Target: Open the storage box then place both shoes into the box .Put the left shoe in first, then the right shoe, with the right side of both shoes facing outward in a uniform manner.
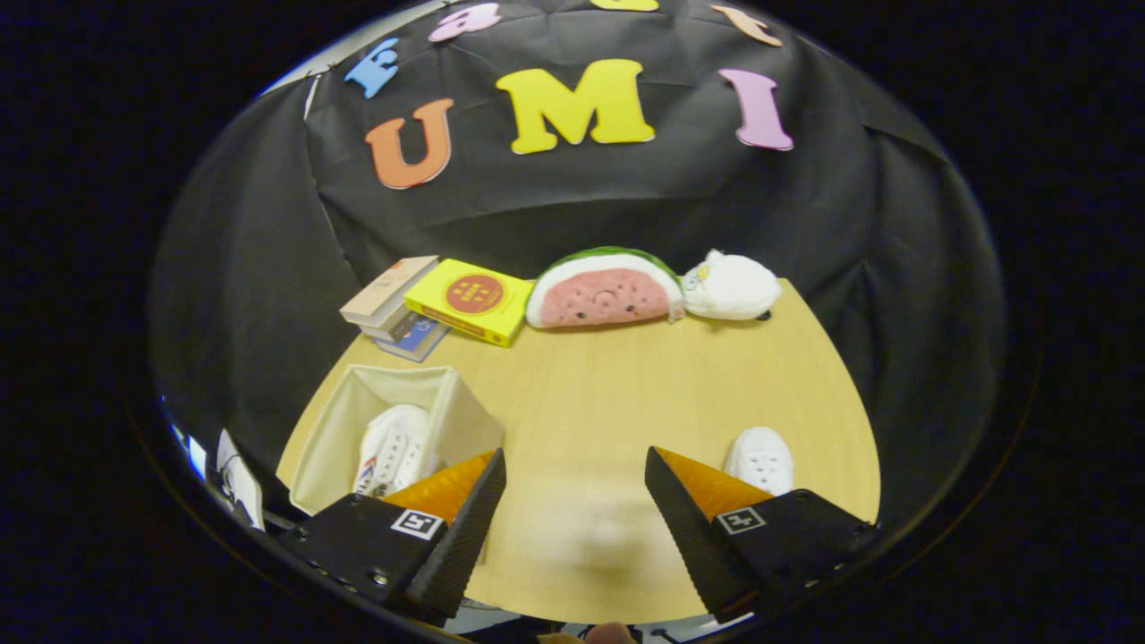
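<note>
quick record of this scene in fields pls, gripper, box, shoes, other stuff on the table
gripper: open, fingers apart, nothing between them
box: open, beside one finger
shoe in box: white, lying inside
second shoe: white, on the table, beyond the other finger
far edge: books, yellow box, watermelon plush, white plush
task: one shoe in, one left

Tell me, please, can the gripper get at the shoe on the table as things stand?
Probably yes: the gripper is open and empty, and the shoe lies on bare table just past one finger, with nothing around it.
</note>
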